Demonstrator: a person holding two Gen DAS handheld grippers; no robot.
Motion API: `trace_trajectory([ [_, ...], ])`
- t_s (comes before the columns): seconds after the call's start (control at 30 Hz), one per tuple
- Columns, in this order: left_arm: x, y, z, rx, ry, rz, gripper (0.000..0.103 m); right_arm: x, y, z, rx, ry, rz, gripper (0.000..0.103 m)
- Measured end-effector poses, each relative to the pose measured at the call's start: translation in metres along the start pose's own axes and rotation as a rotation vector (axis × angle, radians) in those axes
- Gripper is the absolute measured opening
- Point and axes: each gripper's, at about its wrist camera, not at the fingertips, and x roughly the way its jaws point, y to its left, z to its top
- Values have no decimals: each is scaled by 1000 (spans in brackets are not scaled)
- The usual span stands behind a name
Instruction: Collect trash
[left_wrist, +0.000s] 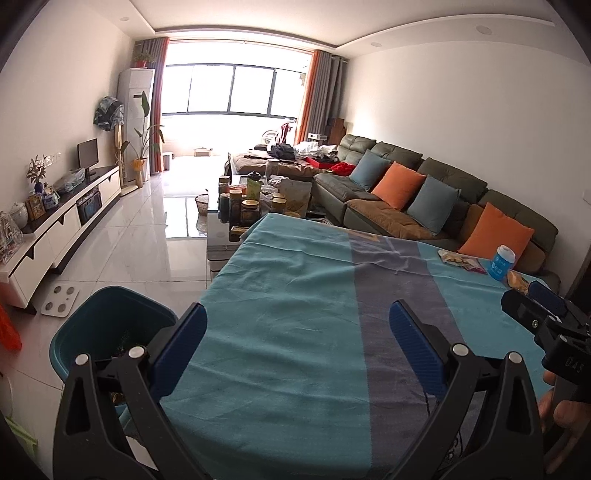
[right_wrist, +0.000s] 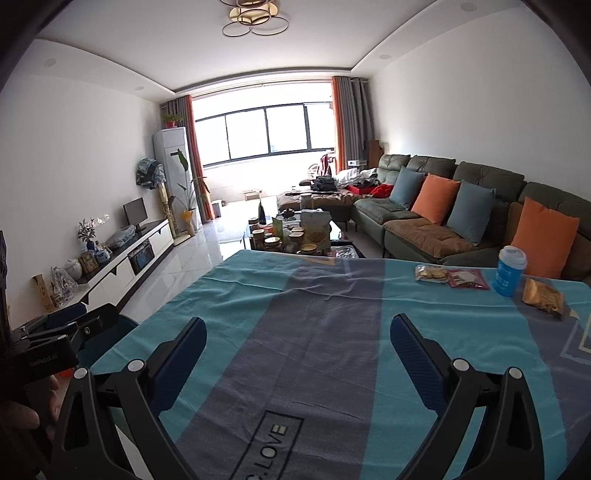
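Observation:
A table under a teal and grey cloth (right_wrist: 295, 317) fills the foreground. At its far right lie a clear packet of biscuits (right_wrist: 430, 273), a red wrapper (right_wrist: 467, 279), a blue paper cup (right_wrist: 510, 270) and a tan snack packet (right_wrist: 542, 295). The same cup (left_wrist: 501, 263) and wrappers (left_wrist: 461, 260) appear in the left wrist view. A teal bin (left_wrist: 110, 328) stands on the floor by the table's left edge, with scraps inside. My left gripper (left_wrist: 298, 325) is open over the cloth near the bin. My right gripper (right_wrist: 298, 338) is open above the table's middle, holding nothing.
A coffee table crowded with jars and packets (right_wrist: 295, 236) stands beyond the table. A green sofa with orange and blue cushions (right_wrist: 461, 214) runs along the right wall. A white TV cabinet (left_wrist: 66, 218) lines the left wall, with a bathroom scale (left_wrist: 60, 300) on the tiled floor.

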Motion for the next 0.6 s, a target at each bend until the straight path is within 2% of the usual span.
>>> trace_trajectory([
  [0.2, -6, -26, -6, 55, -20, -49, 97, -31, -18, -15, 5, -42, -117, 96],
  [0.6, -7, -57, -15, 111, -9, -106, 97, -65, -31, -27, 41, -78, -186, 96],
])
